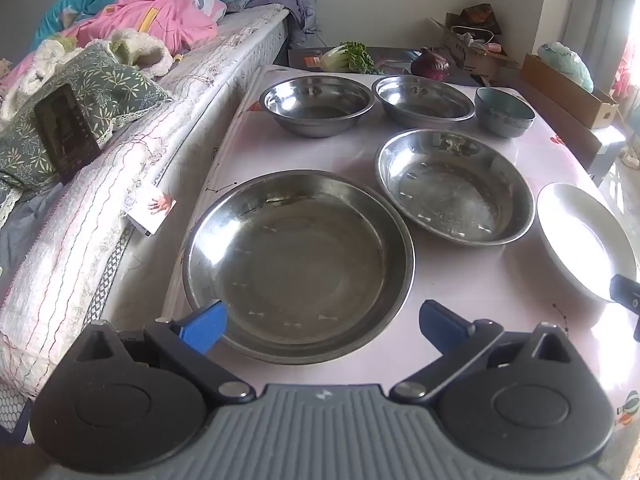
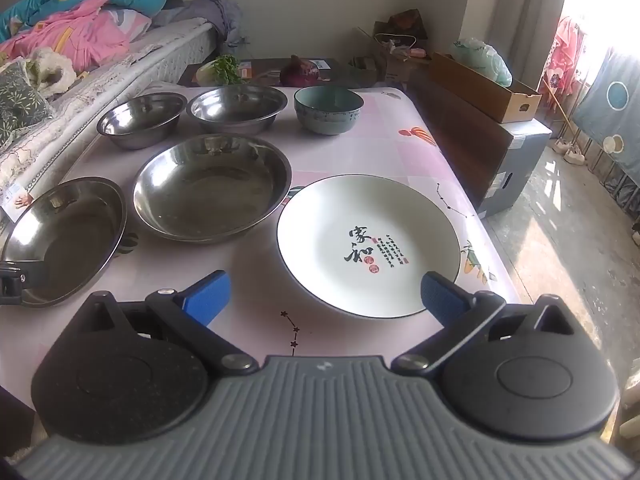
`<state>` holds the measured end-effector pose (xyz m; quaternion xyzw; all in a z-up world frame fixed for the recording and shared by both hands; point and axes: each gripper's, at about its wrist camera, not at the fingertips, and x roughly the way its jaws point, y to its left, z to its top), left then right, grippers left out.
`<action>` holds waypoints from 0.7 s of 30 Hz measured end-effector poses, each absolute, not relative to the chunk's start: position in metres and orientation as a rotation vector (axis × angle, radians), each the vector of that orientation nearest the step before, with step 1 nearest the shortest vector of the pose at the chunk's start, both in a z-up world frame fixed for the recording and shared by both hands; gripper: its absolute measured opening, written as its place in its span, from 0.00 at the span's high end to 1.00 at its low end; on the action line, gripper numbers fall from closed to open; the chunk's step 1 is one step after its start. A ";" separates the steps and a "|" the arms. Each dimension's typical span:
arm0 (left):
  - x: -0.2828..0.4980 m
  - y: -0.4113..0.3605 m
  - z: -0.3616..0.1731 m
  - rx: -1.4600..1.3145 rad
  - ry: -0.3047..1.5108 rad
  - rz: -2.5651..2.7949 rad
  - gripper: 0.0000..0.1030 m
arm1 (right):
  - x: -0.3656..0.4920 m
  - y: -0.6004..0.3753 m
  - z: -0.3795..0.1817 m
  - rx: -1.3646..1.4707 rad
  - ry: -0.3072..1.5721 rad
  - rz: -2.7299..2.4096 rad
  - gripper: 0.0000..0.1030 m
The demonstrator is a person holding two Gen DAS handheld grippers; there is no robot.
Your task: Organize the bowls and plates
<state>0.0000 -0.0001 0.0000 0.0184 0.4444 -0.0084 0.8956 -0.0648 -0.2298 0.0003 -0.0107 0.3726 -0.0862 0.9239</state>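
both grippers hang wide apart, gripping nothing. the left gripper (image 1: 322, 326) hovers over the near rim of the large steel plate (image 1: 298, 266); a second steel plate (image 1: 454, 188) sits at its 2 o'clock. the right gripper (image 2: 325, 295) frames the white plate (image 2: 368, 246). at 12 o'clock on the table (image 2: 256, 276) stand two steel bowls (image 2: 142, 120) (image 2: 238, 109) and a teal bowl (image 2: 328, 110).
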 end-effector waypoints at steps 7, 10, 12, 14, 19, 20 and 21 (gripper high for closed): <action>0.000 0.000 0.000 0.042 0.922 -0.018 0.00 | -0.064 -0.230 0.000 -0.022 0.770 -0.178 0.01; 0.000 0.000 0.000 0.043 0.925 -0.015 0.00 | -0.064 -0.229 0.000 -0.024 0.772 -0.180 0.01; 0.000 0.000 0.000 0.044 0.926 -0.016 0.00 | -0.064 -0.230 0.000 -0.023 0.774 -0.182 0.01; 0.000 0.001 0.000 0.043 0.928 -0.017 0.00 | -0.064 -0.230 -0.001 -0.023 0.775 -0.182 0.01; 0.000 0.000 0.000 0.042 0.927 -0.018 0.00 | -0.063 -0.231 -0.001 -0.019 0.775 -0.179 0.01; 0.000 0.000 0.000 0.043 0.928 -0.016 0.00 | -0.063 -0.231 -0.001 -0.018 0.775 -0.179 0.01; 0.000 0.000 0.000 0.045 0.928 -0.015 0.00 | -0.063 -0.231 -0.001 -0.018 0.775 -0.178 0.01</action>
